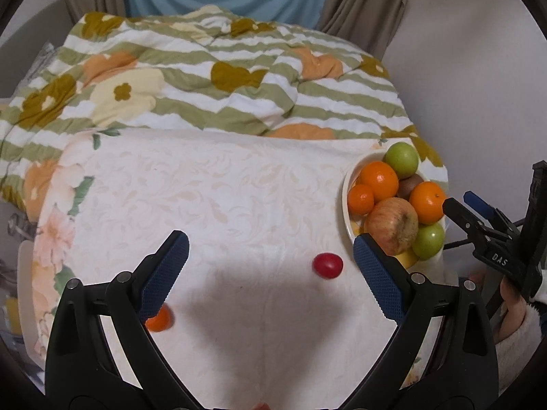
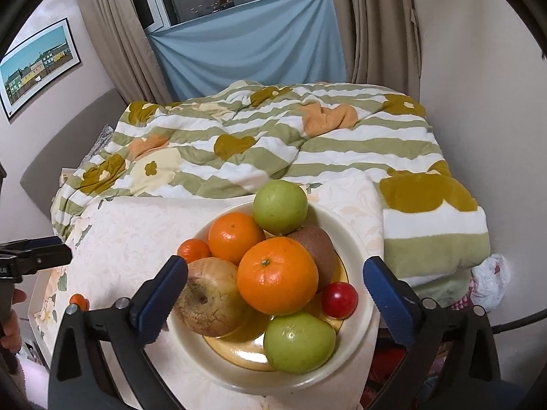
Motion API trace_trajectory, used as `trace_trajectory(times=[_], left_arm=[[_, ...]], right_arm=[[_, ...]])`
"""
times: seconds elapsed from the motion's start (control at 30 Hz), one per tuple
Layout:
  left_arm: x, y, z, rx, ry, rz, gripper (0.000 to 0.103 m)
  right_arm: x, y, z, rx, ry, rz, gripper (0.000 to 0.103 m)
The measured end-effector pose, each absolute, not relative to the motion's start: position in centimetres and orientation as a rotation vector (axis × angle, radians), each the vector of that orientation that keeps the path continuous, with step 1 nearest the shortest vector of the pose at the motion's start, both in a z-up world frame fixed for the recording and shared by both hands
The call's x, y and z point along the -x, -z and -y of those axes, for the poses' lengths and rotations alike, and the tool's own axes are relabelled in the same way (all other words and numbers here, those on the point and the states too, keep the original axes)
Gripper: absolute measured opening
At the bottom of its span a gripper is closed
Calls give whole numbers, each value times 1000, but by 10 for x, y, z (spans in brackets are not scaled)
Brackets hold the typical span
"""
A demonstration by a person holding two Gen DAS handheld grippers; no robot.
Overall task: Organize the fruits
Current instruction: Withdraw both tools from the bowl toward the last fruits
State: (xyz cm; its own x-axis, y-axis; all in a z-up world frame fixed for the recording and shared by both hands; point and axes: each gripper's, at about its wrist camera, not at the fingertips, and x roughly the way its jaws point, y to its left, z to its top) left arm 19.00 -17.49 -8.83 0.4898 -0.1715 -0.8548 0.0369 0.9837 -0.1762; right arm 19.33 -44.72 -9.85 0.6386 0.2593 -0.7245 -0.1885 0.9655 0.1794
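Note:
A cream bowl [image 2: 355, 239] holds oranges [image 2: 277, 275], green apples [image 2: 280, 206], a brownish apple [image 2: 212, 302], a kiwi [image 2: 316, 246] and a red cherry tomato [image 2: 339, 299]. My right gripper [image 2: 273, 290] is open and empty, hovering over the bowl. In the left wrist view the bowl [image 1: 346, 201] sits at the right of the cloth. A red cherry tomato [image 1: 327, 265] lies on the cloth between my open left gripper's [image 1: 270, 263] fingers, nearer the right one. A small orange fruit [image 1: 160, 319] lies partly hidden behind the left finger; it also shows in the right wrist view [image 2: 78, 300].
The white floral tablecloth [image 1: 205, 198] covers a small table in front of a bed with a striped flowered quilt [image 1: 205, 78]. Curtains [image 2: 376, 24] and a blue sheet [image 2: 246, 48] hang behind. My right gripper [image 1: 478, 225] shows at the left wrist view's right edge.

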Motion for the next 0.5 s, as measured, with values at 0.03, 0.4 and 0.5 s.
trace_trajectory(times=[0.03, 0.4, 0.5], left_arm=[[-184, 82, 172, 142, 127, -1039, 103], [-120, 40, 114, 194, 46, -940, 103], [-100, 32, 95, 203, 10, -915, 103]], right_arm=[[-190, 94, 447, -90, -259, -838, 102], [-140, 39, 417, -40, -250, -817, 102], [-126, 31, 407, -33, -259, -814, 102]])
